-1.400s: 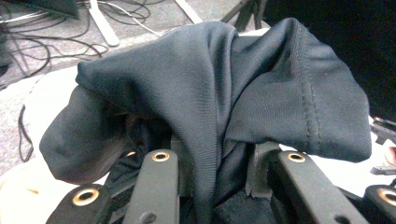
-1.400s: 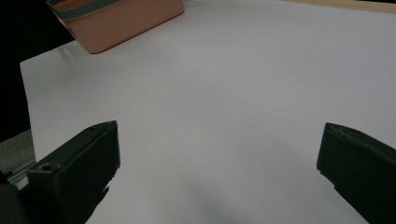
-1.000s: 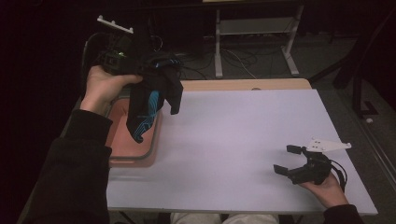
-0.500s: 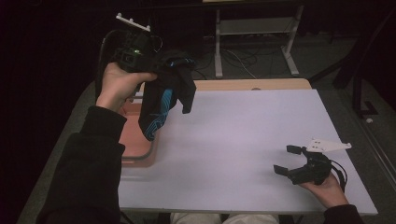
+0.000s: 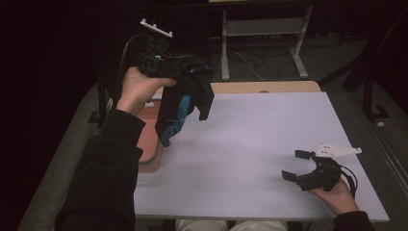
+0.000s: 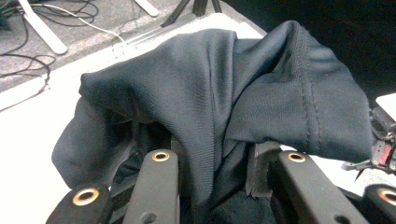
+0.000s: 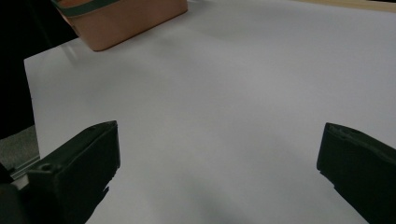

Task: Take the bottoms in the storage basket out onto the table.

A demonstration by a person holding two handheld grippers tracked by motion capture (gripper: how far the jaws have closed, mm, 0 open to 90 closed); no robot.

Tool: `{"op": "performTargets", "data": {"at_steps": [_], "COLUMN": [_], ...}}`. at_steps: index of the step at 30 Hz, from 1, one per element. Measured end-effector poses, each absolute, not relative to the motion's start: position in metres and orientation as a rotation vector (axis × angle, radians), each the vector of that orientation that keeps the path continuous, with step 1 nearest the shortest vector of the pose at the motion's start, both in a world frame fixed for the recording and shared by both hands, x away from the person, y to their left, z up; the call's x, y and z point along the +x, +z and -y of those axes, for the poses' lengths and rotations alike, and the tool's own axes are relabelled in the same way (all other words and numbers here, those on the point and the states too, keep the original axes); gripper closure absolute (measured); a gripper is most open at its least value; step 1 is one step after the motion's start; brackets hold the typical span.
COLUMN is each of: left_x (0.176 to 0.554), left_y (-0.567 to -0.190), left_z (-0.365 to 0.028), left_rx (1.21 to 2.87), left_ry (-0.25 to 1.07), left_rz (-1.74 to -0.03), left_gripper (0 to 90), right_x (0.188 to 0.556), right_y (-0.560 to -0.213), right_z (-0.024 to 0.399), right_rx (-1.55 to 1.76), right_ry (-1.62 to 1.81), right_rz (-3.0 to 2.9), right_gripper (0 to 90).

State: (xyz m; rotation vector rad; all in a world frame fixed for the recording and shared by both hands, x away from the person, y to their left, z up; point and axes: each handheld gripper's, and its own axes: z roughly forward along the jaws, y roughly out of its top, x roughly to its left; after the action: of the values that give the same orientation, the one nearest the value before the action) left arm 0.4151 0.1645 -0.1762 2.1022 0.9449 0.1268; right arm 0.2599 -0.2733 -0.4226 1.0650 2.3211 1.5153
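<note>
Dark floor with cables and a metal stand (image 5: 262, 43) lies behind the white table (image 5: 250, 159), which takes most of the high view. On the left edge of this table stands a salmon-coloured bin (image 5: 149, 139), partly hidden by the person's dark left sleeve (image 5: 103, 178).

This sleeve comes up from the bottom of the high view, and the left hand (image 5: 137, 86) is raised well above the table, over the far left corner. It carries the left gripper (image 5: 192, 72), which points to the right in that view. Its jaws are clamped on a black garment (image 5: 185, 98) with a bright blue patterned part; the cloth hangs down from the jaws in folds, in the air, with its lower end near the bin's right side and above the table. In the left gripper view the same cloth (image 6: 210, 107) is bunched between and over the two jaws.

Compared with one second ago, the left hand with the garment is now more to the right and nearer to the table's middle, and more of the bin is visible.

The right hand (image 5: 337, 192) rests at the near right corner as before. The right gripper (image 5: 298, 166) it holds points left, low over the table; its jaws (image 7: 219, 163) stand wide apart with nothing between them.
</note>
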Motion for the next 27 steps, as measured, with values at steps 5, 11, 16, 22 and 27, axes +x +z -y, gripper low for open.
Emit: {"op": "performTargets", "data": {"at_steps": [5,11,16,22,27], "left_x": [0.418,0.421,0.425,0.432,0.437], "left_y": [-0.182,-0.188,-0.195,-0.205,-0.217], "left_z": [-0.155,-0.147,-0.137,-0.125,-0.113], "left_rx": [2.110,2.117,2.111,2.115,2.121], "left_ry": [0.125,0.111,0.097,0.073,0.050], "left_rz": [-0.932,-0.925,-0.919,-0.912,-0.904], "left_gripper": [69.8,69.8,69.8,69.8,69.8], "right_x": [0.260,0.259,0.259,0.259,0.259], "right_y": [-0.423,-0.422,-0.423,-0.423,-0.423], "right_z": [0.273,0.273,0.272,0.272,0.272], "right_rx": [1.062,1.061,1.056,1.056,1.052], "right_ry": [1.514,1.516,1.517,1.517,1.519], "right_rz": [-2.324,-2.327,-2.331,-2.336,-2.338], "right_gripper": [0.0,0.0,0.0,0.0,0.0]}}
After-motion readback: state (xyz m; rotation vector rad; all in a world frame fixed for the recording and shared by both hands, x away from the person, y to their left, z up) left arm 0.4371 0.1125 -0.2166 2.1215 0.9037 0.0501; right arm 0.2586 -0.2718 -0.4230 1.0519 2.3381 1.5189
